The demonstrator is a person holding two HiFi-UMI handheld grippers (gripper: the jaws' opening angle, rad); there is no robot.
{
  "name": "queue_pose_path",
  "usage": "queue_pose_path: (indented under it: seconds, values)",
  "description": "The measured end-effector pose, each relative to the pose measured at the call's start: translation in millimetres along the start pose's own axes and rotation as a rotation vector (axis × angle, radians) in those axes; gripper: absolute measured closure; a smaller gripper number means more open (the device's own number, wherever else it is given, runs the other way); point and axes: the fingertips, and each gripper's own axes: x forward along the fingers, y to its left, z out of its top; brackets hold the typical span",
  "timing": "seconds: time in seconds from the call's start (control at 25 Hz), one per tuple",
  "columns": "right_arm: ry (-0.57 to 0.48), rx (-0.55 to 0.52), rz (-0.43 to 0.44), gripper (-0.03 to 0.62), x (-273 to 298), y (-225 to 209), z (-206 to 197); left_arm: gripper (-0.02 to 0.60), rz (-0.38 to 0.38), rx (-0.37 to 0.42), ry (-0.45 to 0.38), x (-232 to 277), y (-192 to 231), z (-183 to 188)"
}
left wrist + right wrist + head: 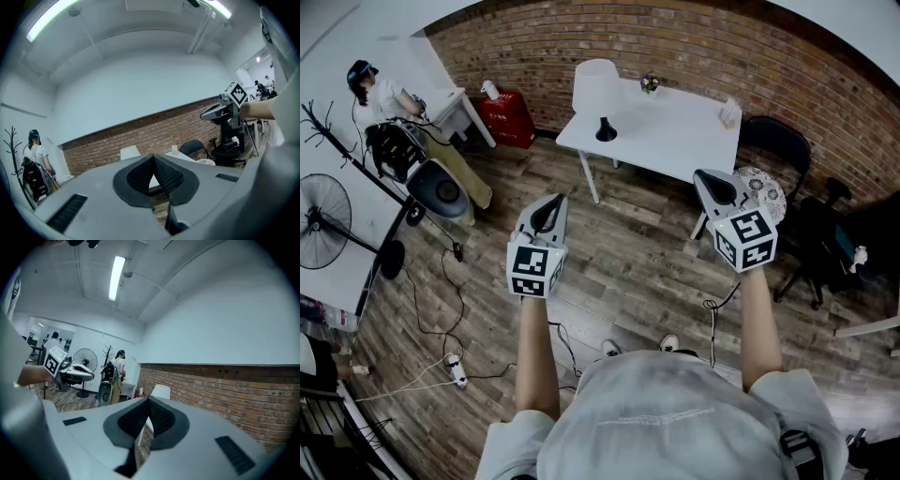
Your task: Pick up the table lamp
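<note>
Grippers of grey plastic, two, one per hand, hover over the wooden plank floor (628, 272). The left gripper (547, 216) and right gripper (717, 187) each have ribbed black pads (140, 176) pressed together, clenched on nothing. Farther off, one white rectangular table (675, 131) by the red brick wall (694, 42) carries the single table lamp (595, 86), with a white drum shade and a round black base.

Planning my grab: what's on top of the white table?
A table lamp, white shade, black base; a small plant by the far edge; a pale object at right. The shade covers the tabletop behind it.
</note>
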Motion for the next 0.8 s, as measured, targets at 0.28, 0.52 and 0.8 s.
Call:
queue_pose_path:
  seconds: [0.28,0.52,0.8]
  values:
    - [-0.028,0.025,-0.016,0.594,-3,7,1,0.569,-0.024,-0.001,-0.004,-7,1,0]
    - [-0.018,0.034,-0.016,0.592,-2,13,-4,0.568,-0.011,-0.033,0.001,-11,7,-10]
    - [0.006,0.028,0.015,0.529,9,27,-10,0.568,-0.021,-0.052,0.012,-9,13,-22]
